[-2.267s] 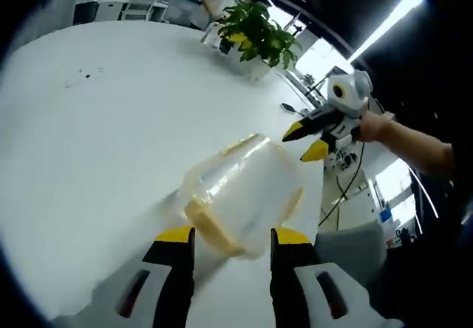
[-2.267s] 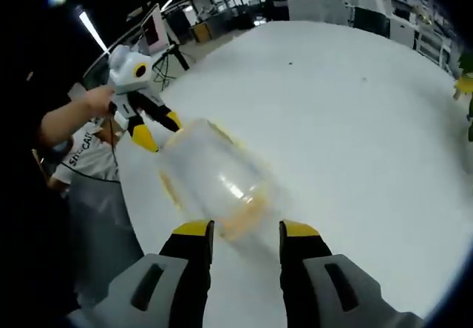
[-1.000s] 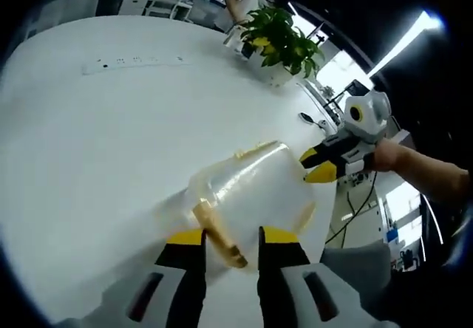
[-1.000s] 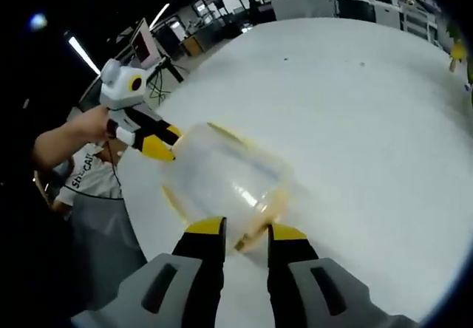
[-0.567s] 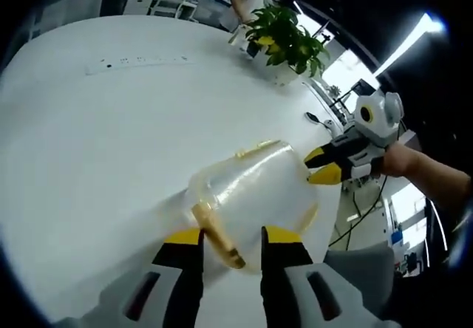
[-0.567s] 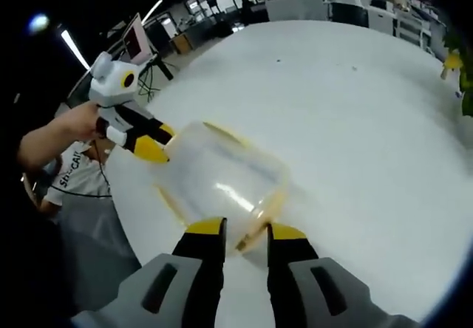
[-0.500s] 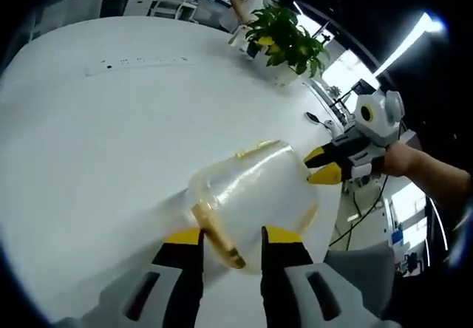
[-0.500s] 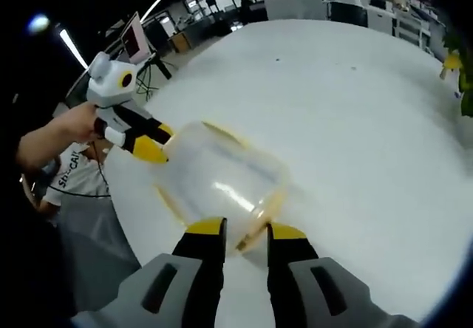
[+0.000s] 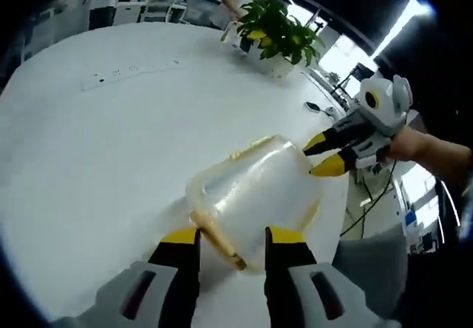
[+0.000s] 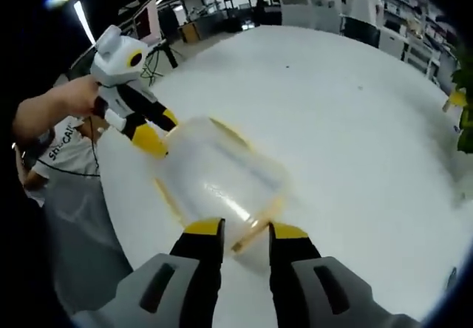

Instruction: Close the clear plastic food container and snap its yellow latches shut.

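- A wide white table (image 9: 89, 158) carries the scene, with an office of desks and shelving behind it and bright ceiling strip lights overhead.
- Left gripper view: the clear container (image 9: 255, 191) lies on the table just ahead of the left gripper (image 9: 230, 237). One yellow latch (image 9: 216, 233) runs along the container's near end, between the gripper's yellow-tipped jaws, which stand a little apart on either side of it. Whether they press on the latch cannot be told.
- At the container's far end the right gripper (image 9: 325, 156) comes in, held by a hand (image 9: 414, 145), its jaws parted and its tips at the container's edge.
- Beyond the container this view has a potted plant (image 9: 277, 36), a white power strip (image 9: 133, 73) and a spoon (image 9: 321, 108) on the table.
- Right gripper view: the same container (image 10: 222, 176) from its other end, a yellow latch (image 10: 256, 227) between this gripper's (image 10: 245, 230) narrowly parted jaws. The left gripper (image 10: 154, 132) touches the far end, and a person's grey apron (image 10: 74, 224) shows past the table edge.
- Compared with half a second ago, the container lies where it did and both pairs of jaws keep about the same gap; the views have shifted slightly.
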`<action>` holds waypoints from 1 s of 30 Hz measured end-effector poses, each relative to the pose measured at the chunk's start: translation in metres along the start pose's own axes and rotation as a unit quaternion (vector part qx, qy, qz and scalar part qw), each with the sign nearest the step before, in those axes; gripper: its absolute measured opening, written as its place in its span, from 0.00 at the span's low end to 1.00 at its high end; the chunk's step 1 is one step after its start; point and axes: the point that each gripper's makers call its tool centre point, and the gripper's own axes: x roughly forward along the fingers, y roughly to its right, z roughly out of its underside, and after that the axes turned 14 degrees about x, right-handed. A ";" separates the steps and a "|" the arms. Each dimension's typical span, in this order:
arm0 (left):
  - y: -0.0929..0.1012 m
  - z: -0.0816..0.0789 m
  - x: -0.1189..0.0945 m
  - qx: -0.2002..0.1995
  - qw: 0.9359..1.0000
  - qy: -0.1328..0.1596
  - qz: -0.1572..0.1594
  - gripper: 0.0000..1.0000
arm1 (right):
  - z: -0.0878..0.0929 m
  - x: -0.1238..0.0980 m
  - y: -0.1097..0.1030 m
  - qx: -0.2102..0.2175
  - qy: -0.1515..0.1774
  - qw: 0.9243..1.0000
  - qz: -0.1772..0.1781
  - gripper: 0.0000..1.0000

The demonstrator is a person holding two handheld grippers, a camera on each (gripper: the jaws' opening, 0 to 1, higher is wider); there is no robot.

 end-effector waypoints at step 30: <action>0.036 -0.036 0.007 0.295 0.947 -0.076 -0.106 0.17 | -0.009 0.000 -0.011 -0.273 0.039 0.957 -0.089 0.15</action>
